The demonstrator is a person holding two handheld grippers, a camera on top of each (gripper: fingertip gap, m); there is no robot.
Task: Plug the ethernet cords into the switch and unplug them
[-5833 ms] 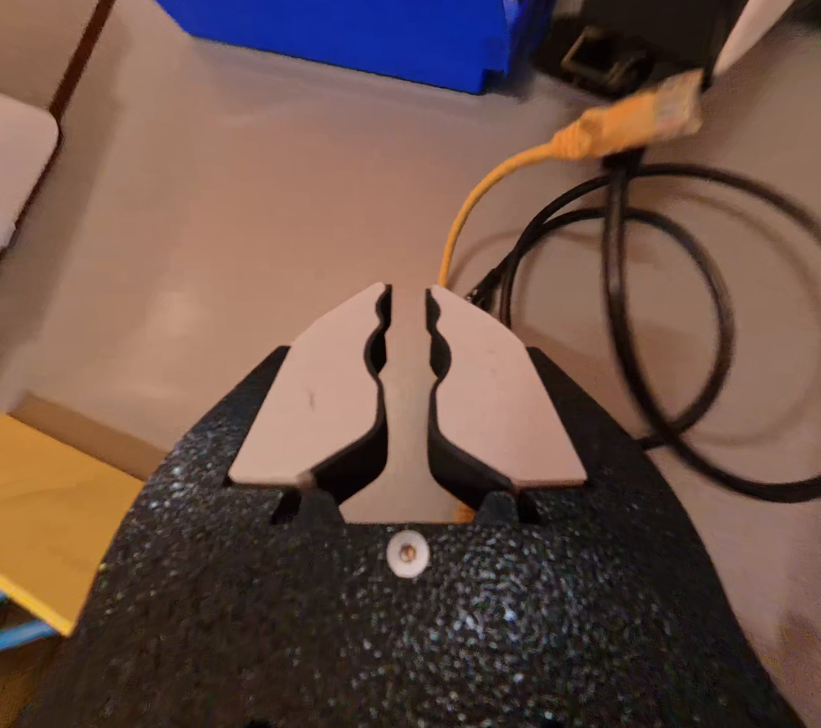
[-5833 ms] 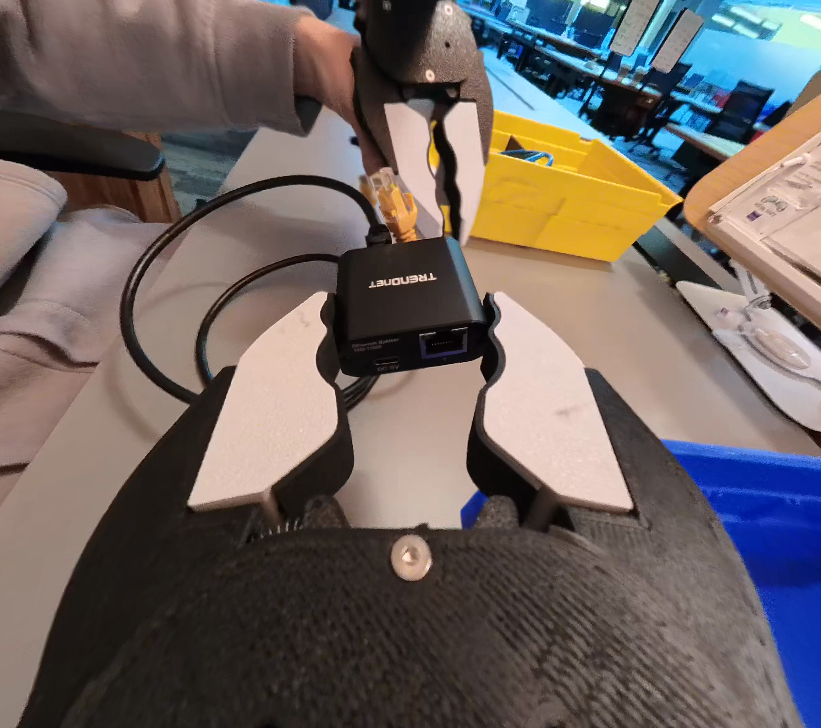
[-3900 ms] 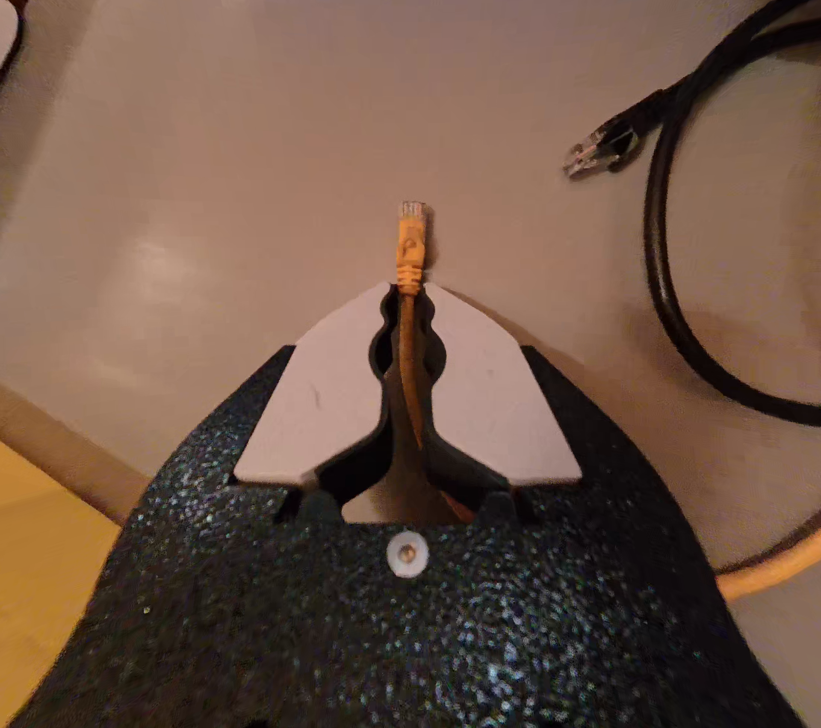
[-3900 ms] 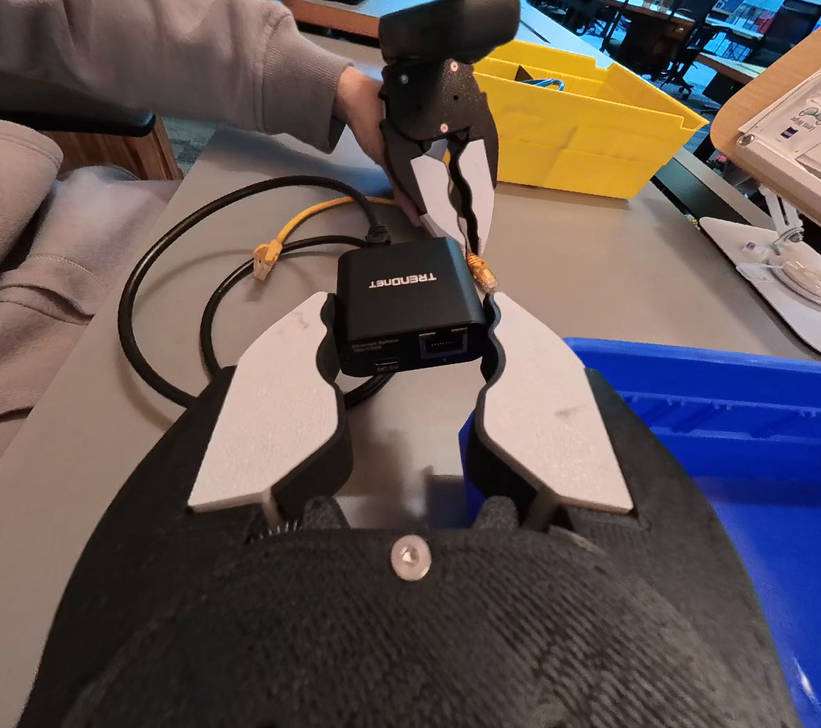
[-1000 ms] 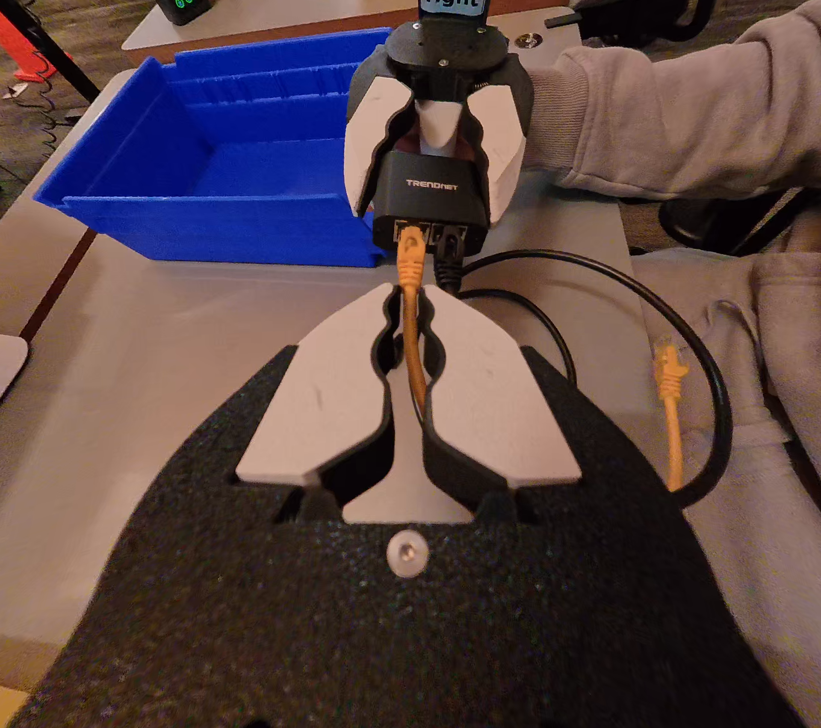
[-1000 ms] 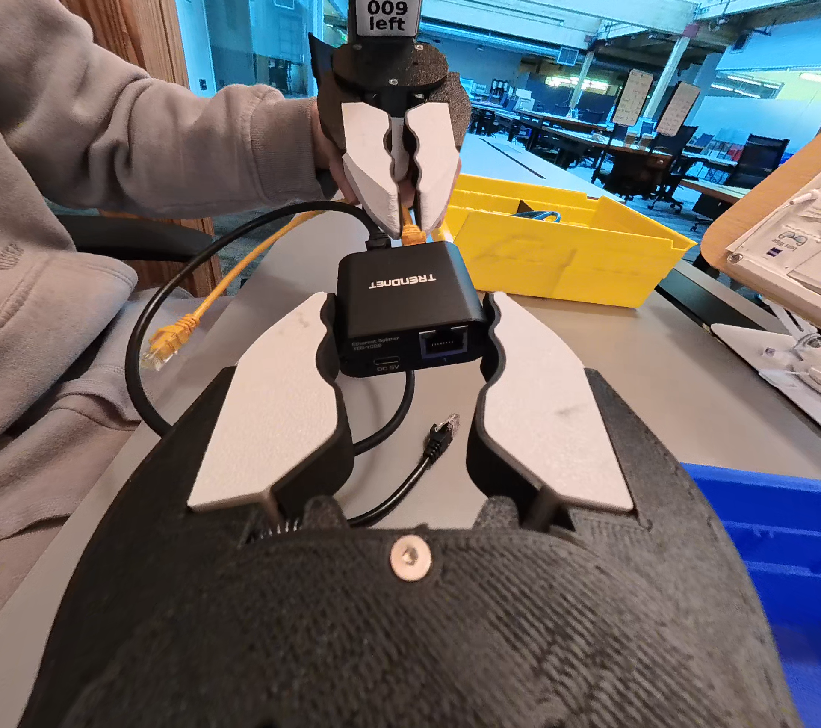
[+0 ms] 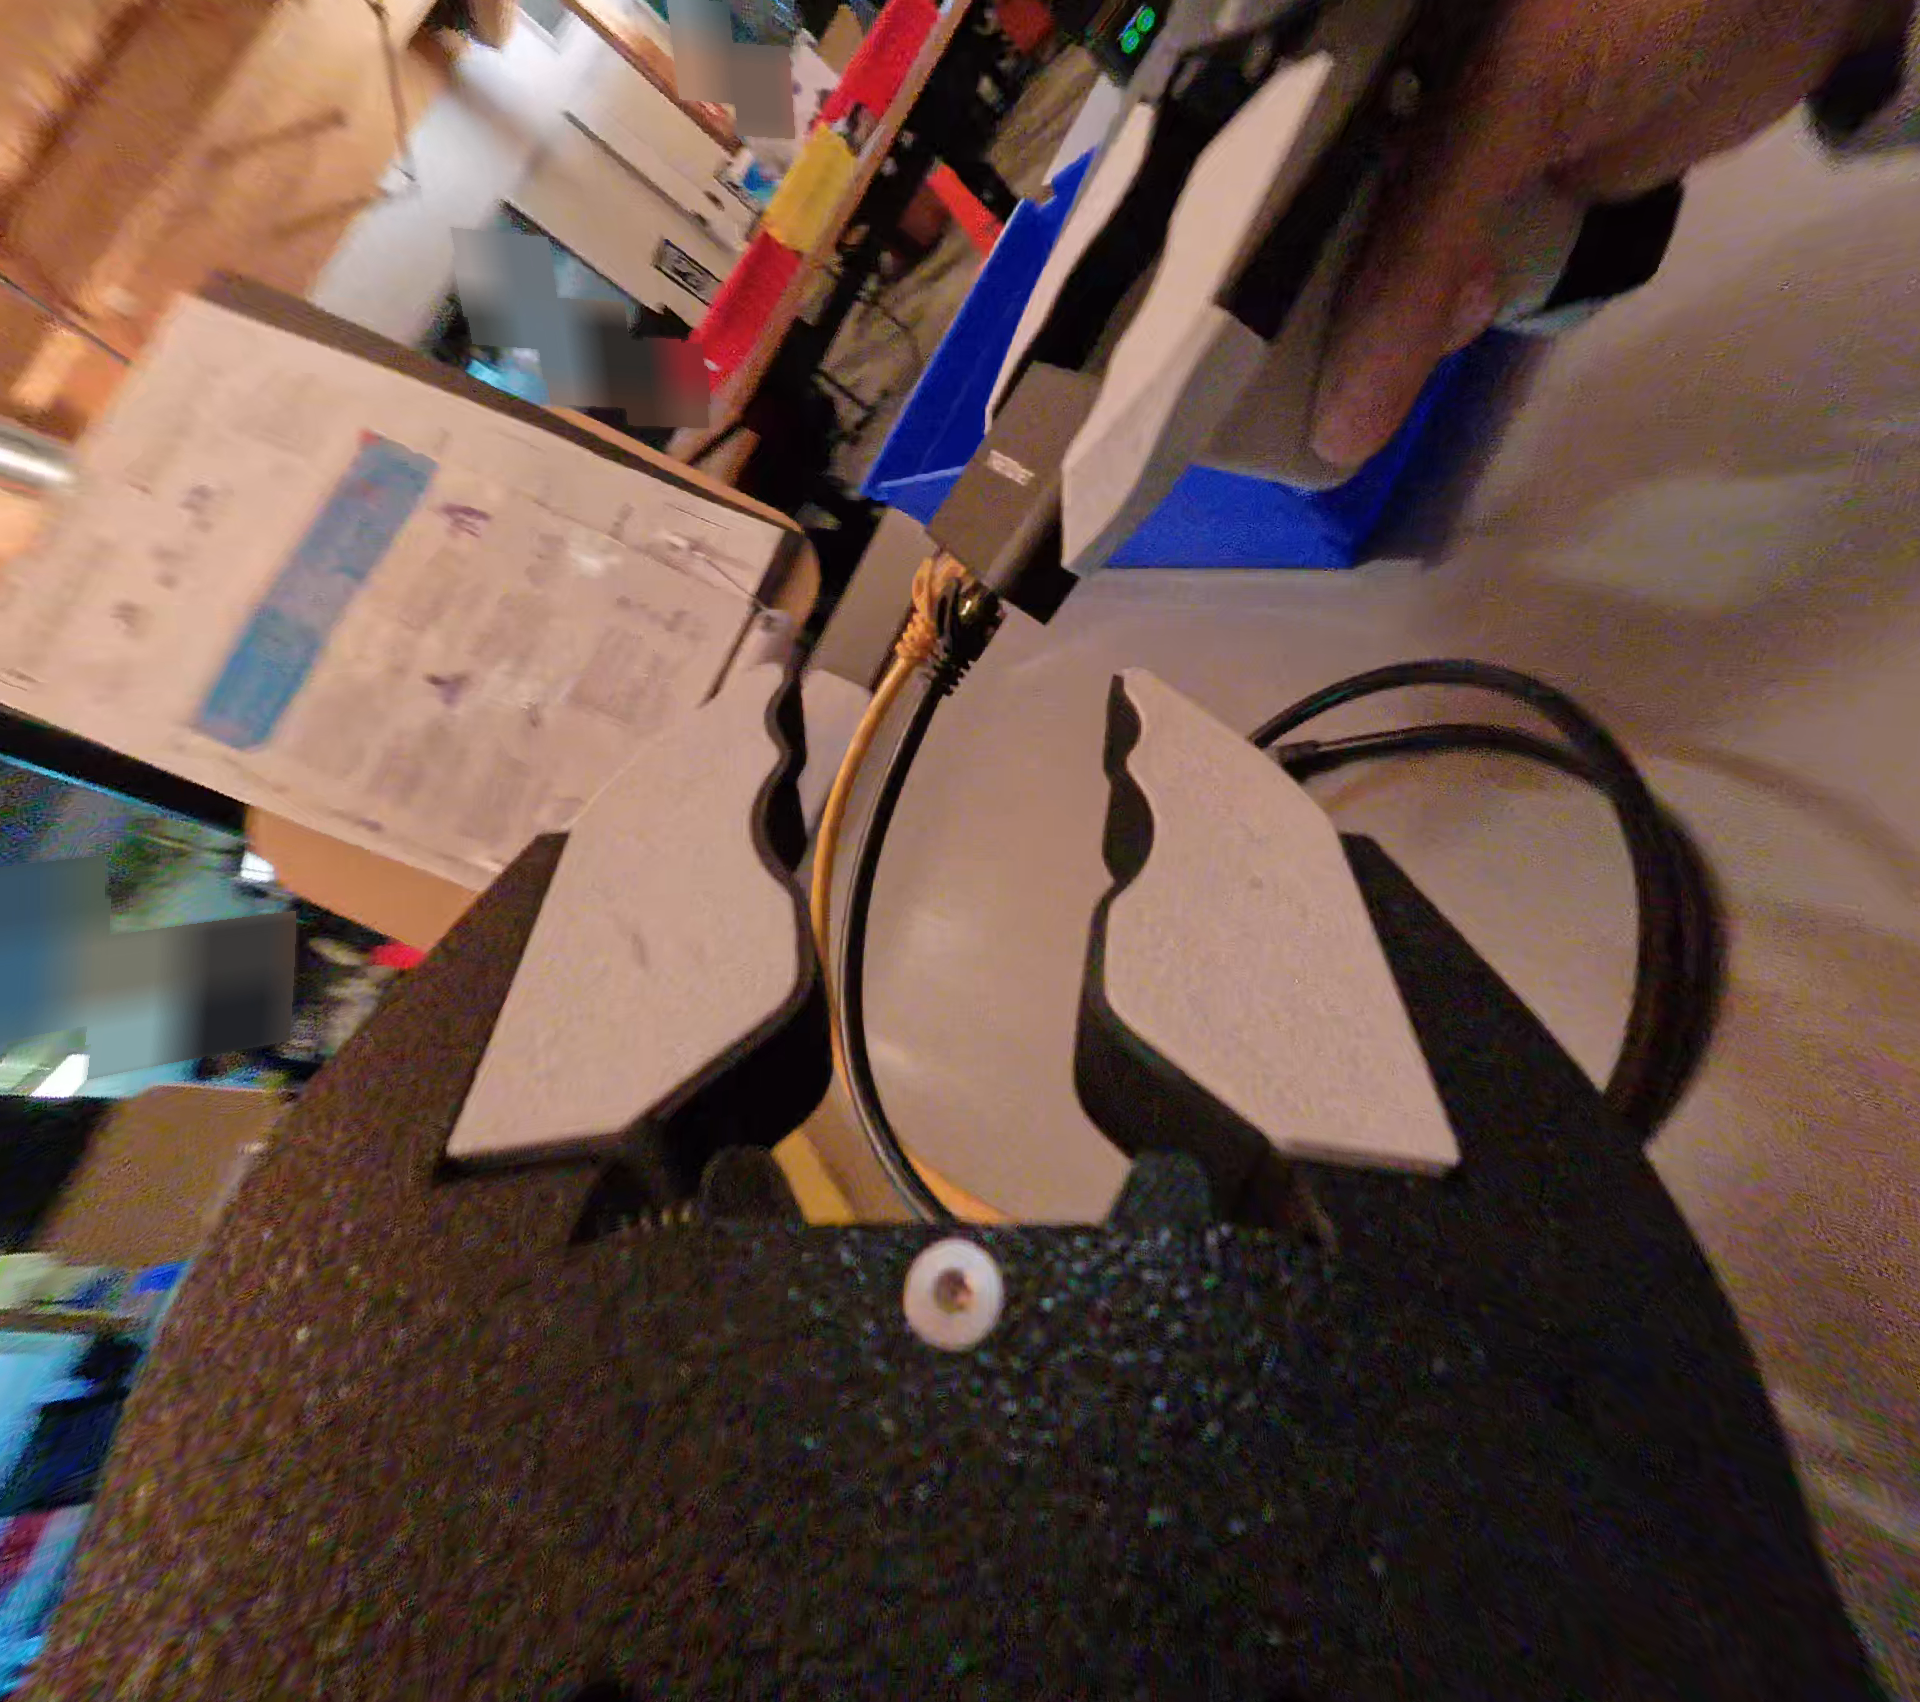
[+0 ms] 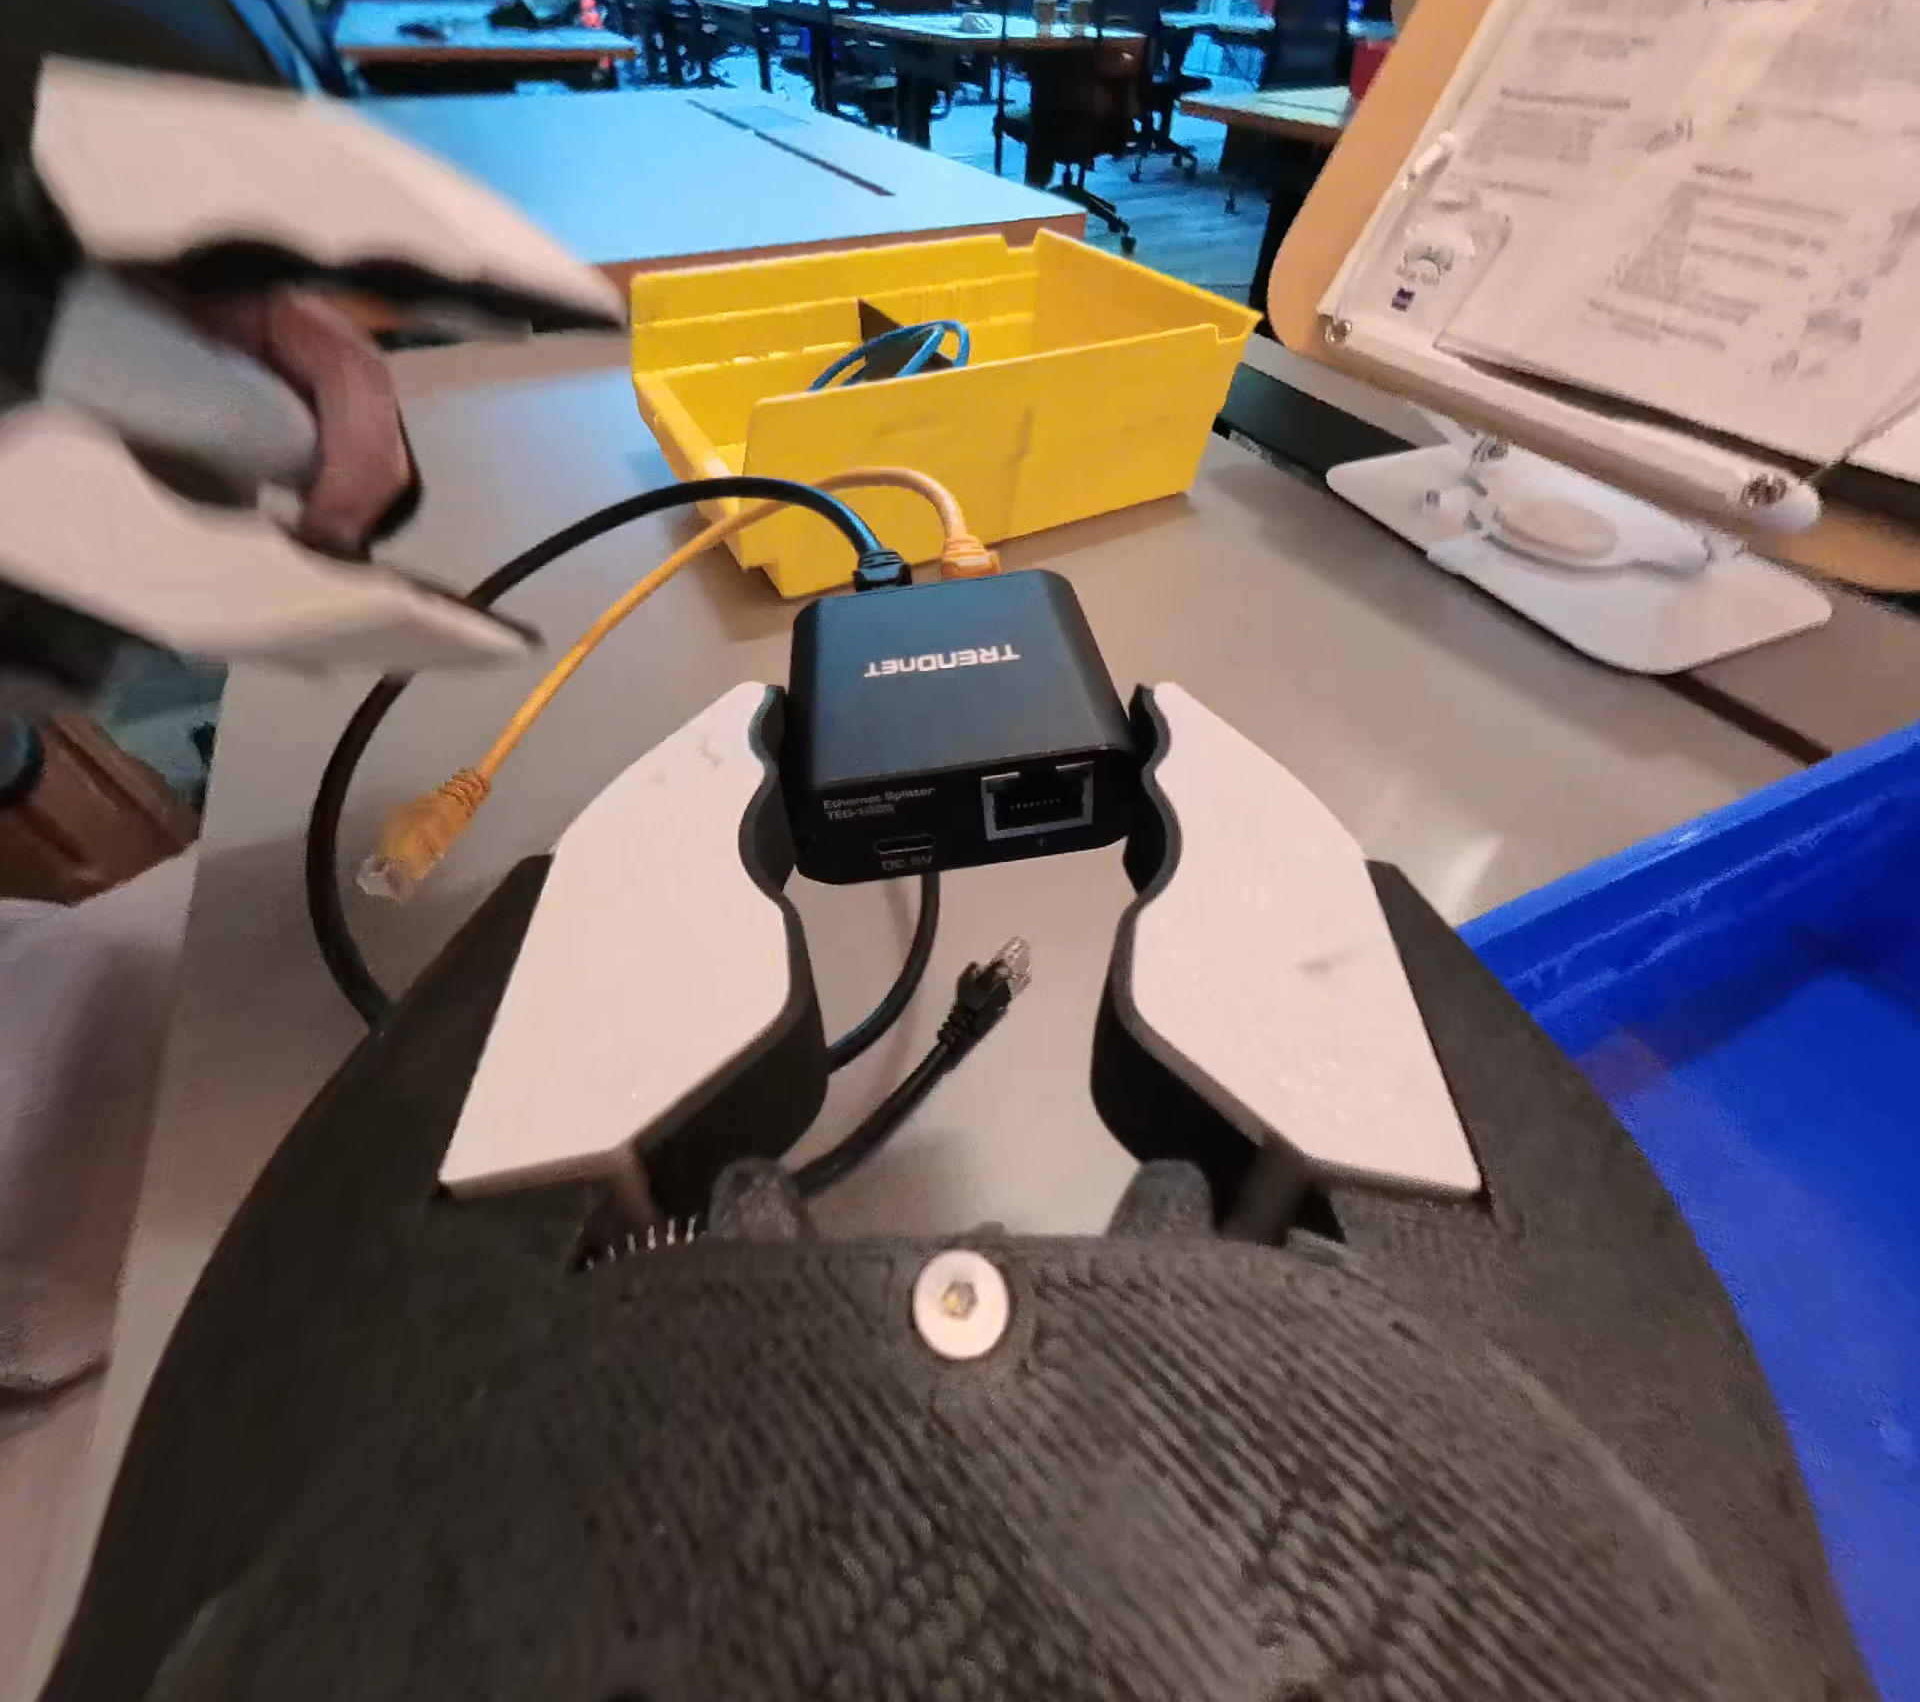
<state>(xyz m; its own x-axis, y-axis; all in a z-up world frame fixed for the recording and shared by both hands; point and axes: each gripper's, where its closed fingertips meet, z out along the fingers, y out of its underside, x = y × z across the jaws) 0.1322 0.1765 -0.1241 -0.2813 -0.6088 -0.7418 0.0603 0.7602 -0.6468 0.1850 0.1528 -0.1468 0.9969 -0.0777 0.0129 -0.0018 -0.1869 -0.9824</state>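
Right gripper (image 8: 956, 779) clamps the switch (image 8: 951, 696); left gripper (image 7: 951, 759) gapes empty; yellow bin (image 8: 1091, 416) holds a blue cable (image 8: 894, 348)

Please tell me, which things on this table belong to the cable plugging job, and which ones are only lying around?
Job:
- black switch, held by the right gripper
- orange ethernet cord, plugged into it
- black ethernet cord, plugged in too
- left gripper, open

Lying about:
- yellow bin
- blue bin
- paper stand
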